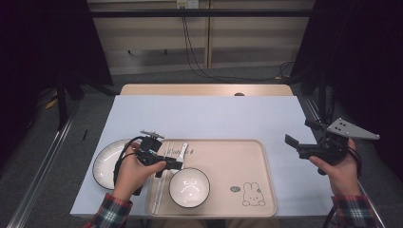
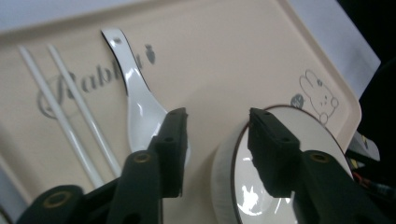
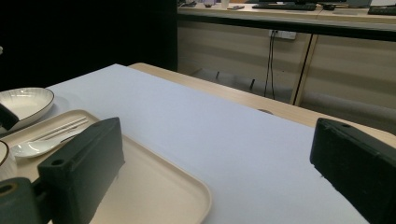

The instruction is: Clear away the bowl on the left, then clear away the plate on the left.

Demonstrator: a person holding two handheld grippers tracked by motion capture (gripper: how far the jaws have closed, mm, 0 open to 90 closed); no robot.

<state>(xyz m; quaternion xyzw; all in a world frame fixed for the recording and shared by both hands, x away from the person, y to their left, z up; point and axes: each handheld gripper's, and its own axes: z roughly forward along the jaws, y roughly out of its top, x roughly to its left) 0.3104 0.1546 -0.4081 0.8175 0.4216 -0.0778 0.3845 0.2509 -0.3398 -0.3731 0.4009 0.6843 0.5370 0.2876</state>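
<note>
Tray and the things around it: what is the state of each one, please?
Tray: flat on the table.
Bowl: upright, empty, on tray.
Spoon: lying on tray.
Chopsticks: lying side by side.
Plate: empty, beside tray.
Left hand-held gripper: open, holding nothing.
Right hand-held gripper: open, empty.

Tray [image 2: 243, 56]: script "Rabbit", partly hidden by spoon [image 2: 140, 107].

From my left gripper [image 1: 177, 164], the spoon [image 2: 140, 109] lies on the tray [image 1: 228, 156] just beyond and under the jaw tips, and the bowl [image 1: 189, 187] sits on the tray just nearer me. The chopsticks [image 2: 77, 119] lie on the tray beside the spoon, toward the plate [image 1: 107, 164], which rests on the table [image 1: 204, 114] off the tray's left edge. My right gripper [image 1: 297, 142] hangs right of the tray, well apart from it all.
</note>
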